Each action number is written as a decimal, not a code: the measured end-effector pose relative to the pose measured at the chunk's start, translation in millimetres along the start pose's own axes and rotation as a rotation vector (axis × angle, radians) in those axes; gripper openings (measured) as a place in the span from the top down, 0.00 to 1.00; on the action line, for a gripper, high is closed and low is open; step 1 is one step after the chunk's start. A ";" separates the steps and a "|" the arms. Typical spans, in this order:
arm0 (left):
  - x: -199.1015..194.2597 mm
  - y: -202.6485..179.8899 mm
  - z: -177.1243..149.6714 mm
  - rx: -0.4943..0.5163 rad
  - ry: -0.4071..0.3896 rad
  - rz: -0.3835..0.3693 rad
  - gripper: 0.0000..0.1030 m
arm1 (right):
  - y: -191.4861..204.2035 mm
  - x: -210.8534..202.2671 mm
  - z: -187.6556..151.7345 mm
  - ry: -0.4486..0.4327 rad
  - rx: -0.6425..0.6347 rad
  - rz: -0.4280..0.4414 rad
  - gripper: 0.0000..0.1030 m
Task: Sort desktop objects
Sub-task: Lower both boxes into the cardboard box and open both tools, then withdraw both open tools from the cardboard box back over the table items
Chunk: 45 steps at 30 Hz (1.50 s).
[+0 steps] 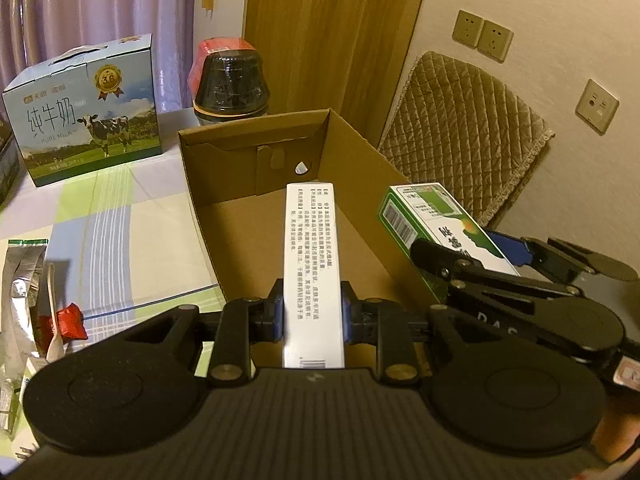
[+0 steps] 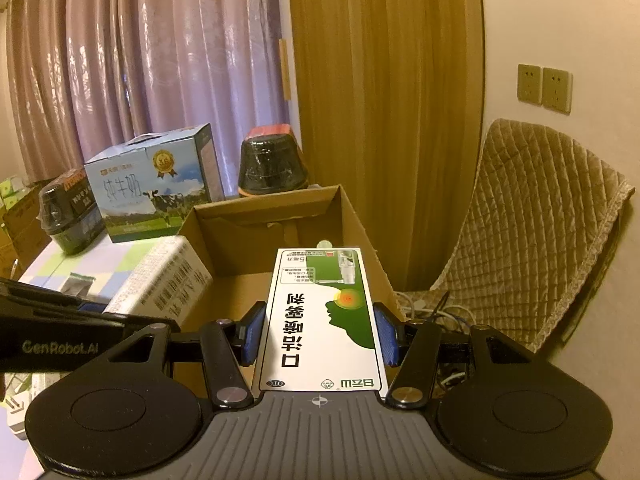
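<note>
Medicine cartons are the things being sorted, one in each gripper, both held over the open cardboard box (image 1: 360, 184) on the checked tablecloth (image 1: 120, 216). The left gripper (image 1: 313, 316) is clenched on a narrow white carton (image 1: 312, 264), its blue pads pressing the two long sides, the carton pointing forward and down over the box floor. The right gripper (image 2: 320, 330) grasps a wider green-and-white carton (image 2: 324, 320) across its width; in the left view that carton (image 1: 424, 220) hangs at the box's right wall, partly over the rim. The step in hand looks like dropping both cartons into the box. To do it well, I would bring the right carton further inward so it clears the right wall before letting go, and lower each carton close to the floor so neither tips over or bounces out. Releasing one at a time seems wise, since the two grippers sit close together and could knock each other. Behind the box stand a milk gift box (image 1: 86, 108) and a dark wrapped jar (image 1: 230, 84), well clear; foil packets (image 1: 24, 288) lie at the left.
</note>
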<state>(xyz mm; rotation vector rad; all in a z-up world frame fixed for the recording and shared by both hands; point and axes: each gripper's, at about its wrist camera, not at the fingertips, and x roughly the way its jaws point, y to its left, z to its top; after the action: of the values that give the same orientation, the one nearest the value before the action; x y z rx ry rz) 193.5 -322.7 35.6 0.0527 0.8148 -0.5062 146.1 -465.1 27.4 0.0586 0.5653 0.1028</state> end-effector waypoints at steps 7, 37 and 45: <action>-1.0 5.8 1.5 -0.017 -0.012 0.021 0.79 | 2.7 2.7 -1.8 0.009 -0.006 0.004 0.49; -65.6 68.9 -47.1 -0.116 -0.047 0.097 0.67 | 30.7 -24.2 -13.5 -0.016 0.024 0.034 0.28; -102.0 94.2 -83.7 -0.142 -0.056 0.149 0.49 | 73.3 -66.9 -36.3 -0.018 -0.012 0.103 0.02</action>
<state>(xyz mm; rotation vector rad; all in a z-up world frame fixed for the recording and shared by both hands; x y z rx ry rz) 120.3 -178.1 36.1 -0.0319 0.7839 -0.3069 64.4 -398.8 38.5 0.0771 0.5440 0.2052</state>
